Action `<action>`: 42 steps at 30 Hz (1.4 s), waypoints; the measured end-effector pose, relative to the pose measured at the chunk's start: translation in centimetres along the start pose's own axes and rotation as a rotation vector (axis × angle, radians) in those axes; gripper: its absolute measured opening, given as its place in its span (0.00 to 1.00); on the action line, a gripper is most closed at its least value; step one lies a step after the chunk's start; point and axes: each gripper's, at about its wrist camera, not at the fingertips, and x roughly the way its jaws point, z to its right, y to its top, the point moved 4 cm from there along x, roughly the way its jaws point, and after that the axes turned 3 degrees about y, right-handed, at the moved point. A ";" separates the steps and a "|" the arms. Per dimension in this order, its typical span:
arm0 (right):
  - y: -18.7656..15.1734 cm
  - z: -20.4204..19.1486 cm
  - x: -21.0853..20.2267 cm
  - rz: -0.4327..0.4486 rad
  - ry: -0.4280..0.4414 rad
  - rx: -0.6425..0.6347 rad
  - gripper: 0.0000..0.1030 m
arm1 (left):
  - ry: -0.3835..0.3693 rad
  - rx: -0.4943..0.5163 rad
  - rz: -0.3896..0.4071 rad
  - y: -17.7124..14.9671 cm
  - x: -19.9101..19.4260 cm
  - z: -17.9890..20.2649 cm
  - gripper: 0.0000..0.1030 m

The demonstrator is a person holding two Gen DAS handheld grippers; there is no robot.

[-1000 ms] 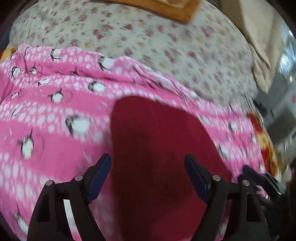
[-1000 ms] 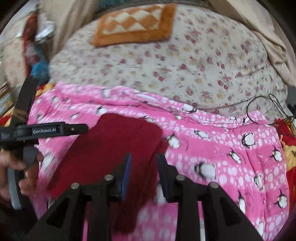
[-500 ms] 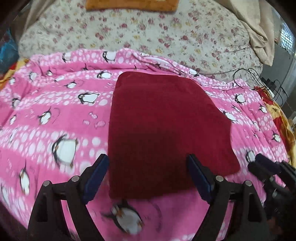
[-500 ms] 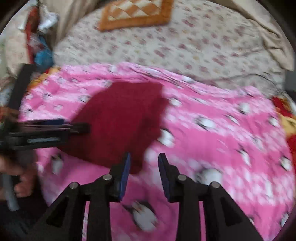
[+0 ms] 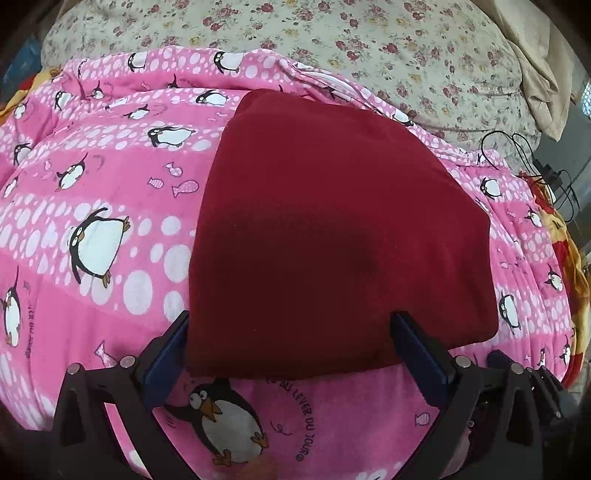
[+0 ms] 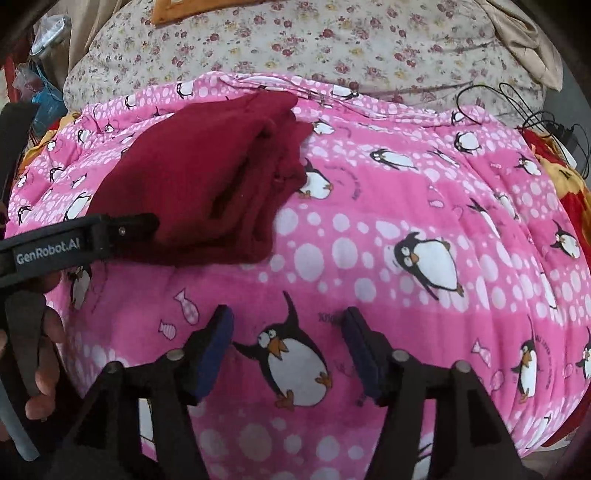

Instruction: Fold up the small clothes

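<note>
A dark red garment (image 5: 332, 236) lies folded into a flat stack on the pink penguin blanket (image 5: 92, 206). My left gripper (image 5: 291, 350) is open, its two blue pads on either side of the stack's near edge, holding nothing. In the right wrist view the same garment (image 6: 207, 184) lies at the upper left, layered edges facing right. My right gripper (image 6: 288, 350) is open and empty above bare blanket (image 6: 406, 184), well short of the garment. The left gripper's black body (image 6: 74, 243) shows at the left, a hand under it.
A floral sheet (image 5: 369, 44) covers the bed beyond the blanket. An orange cushion (image 6: 173, 11) lies at the far end. Black cables (image 6: 535, 107) trail at the right edge. A beige cloth (image 5: 543, 74) hangs at the far right. Clutter stands off the left side.
Both grippers have pulled back toward me from the garment. My right gripper has opened from nearly closed. The folded garment stays on the blanket.
</note>
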 end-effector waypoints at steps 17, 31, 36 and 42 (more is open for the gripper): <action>1.3 1.3 -5.9 0.261 -0.048 0.033 0.78 | 0.092 0.078 0.208 -0.7 -6.1 0.8 0.79; 0.5 1.0 -9.4 0.394 -0.081 0.025 0.78 | 0.104 0.156 0.302 -2.5 -9.0 2.5 0.79; 0.4 0.9 -8.9 0.381 -0.077 0.025 0.78 | 0.105 0.164 0.297 -2.7 -8.7 2.9 0.79; 0.6 0.6 -8.5 0.377 -0.070 0.019 0.78 | 0.105 0.176 0.298 -2.7 -8.4 3.1 0.79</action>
